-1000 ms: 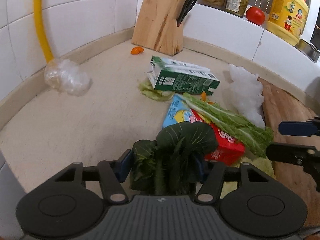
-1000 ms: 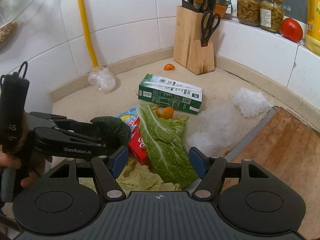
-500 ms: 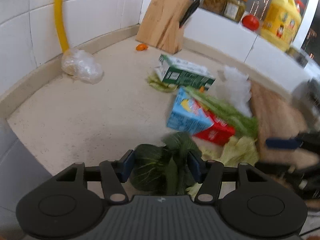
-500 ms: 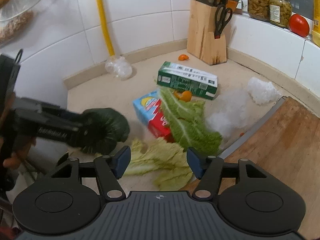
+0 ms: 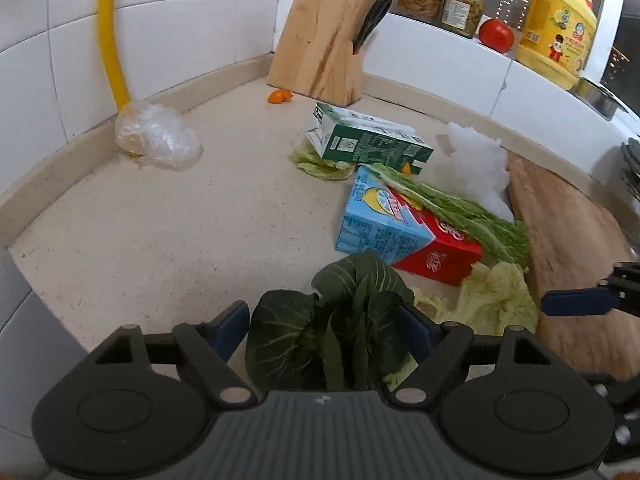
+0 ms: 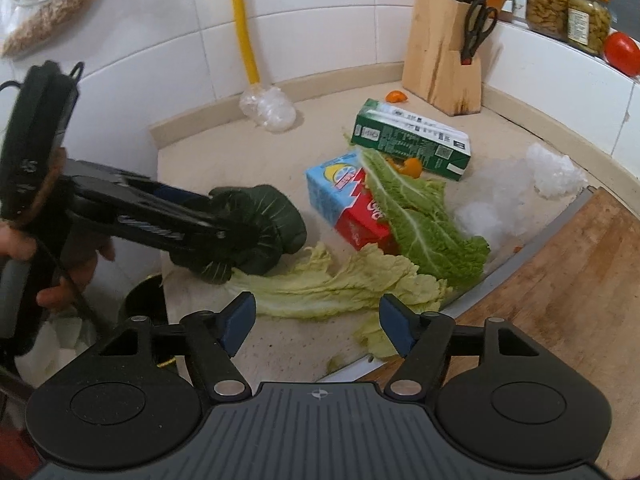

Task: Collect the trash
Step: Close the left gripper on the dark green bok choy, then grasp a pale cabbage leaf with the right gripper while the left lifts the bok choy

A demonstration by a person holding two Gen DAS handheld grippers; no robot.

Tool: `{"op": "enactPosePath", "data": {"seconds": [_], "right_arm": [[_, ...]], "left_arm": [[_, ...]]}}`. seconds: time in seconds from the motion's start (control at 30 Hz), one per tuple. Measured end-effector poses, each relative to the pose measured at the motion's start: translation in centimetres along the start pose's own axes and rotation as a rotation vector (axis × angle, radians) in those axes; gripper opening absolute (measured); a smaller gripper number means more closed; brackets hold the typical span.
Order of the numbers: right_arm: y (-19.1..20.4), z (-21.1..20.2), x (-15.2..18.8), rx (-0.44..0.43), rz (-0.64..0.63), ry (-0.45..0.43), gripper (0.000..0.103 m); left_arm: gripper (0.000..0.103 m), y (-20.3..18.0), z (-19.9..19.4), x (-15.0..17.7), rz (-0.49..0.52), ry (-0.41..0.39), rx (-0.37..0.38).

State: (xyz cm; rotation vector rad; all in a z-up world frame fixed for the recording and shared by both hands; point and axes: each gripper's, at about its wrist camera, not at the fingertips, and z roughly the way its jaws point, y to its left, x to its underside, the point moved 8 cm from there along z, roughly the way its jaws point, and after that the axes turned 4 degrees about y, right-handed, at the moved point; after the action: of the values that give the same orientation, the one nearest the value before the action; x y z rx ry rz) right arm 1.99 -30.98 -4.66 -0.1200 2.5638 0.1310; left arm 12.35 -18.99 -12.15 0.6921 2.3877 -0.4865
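My left gripper (image 5: pixel 326 330) is shut on a bunch of dark green leaves (image 5: pixel 332 328) and holds it above the counter's front left edge; it also shows in the right wrist view (image 6: pixel 248 236). My right gripper (image 6: pixel 318 324) is open and empty above pale cabbage leaves (image 6: pixel 340 284). On the counter lie a blue and red carton (image 5: pixel 392 228), a green carton (image 5: pixel 372 144), a long green leaf (image 6: pixel 416 216), crumpled clear plastic (image 5: pixel 476 160), another plastic wad (image 5: pixel 156 140) and orange peel (image 5: pixel 280 97).
A wooden cutting board (image 6: pixel 560 288) lies at the right. A knife block (image 5: pixel 324 56) stands in the back corner, with jars, a tomato (image 5: pixel 496 35) and a yellow bottle (image 5: pixel 554 28) on the ledge. A dark bin opening (image 6: pixel 146 304) shows below the counter's left edge.
My left gripper has pulled back toward the counter's front left edge with the dark leaves in it. My right gripper has drawn back and risen slightly, still open.
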Motion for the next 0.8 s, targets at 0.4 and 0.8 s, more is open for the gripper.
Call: {"op": "enactPosePath", "data": {"seconds": [0.4, 0.8], "right_arm": [[-0.4, 1.0, -1.0, 0.021, -0.197, 0.013, 0.079], [2.0, 5.0, -2.3, -0.098, -0.568, 0.106, 0.087]], "left_arm": [[0.060, 3.6, -0.8, -1.6, -0.112, -0.056, -0.092], [0.070, 4.8, -0.7, -0.8, -0.145, -0.045, -0.088]]}}
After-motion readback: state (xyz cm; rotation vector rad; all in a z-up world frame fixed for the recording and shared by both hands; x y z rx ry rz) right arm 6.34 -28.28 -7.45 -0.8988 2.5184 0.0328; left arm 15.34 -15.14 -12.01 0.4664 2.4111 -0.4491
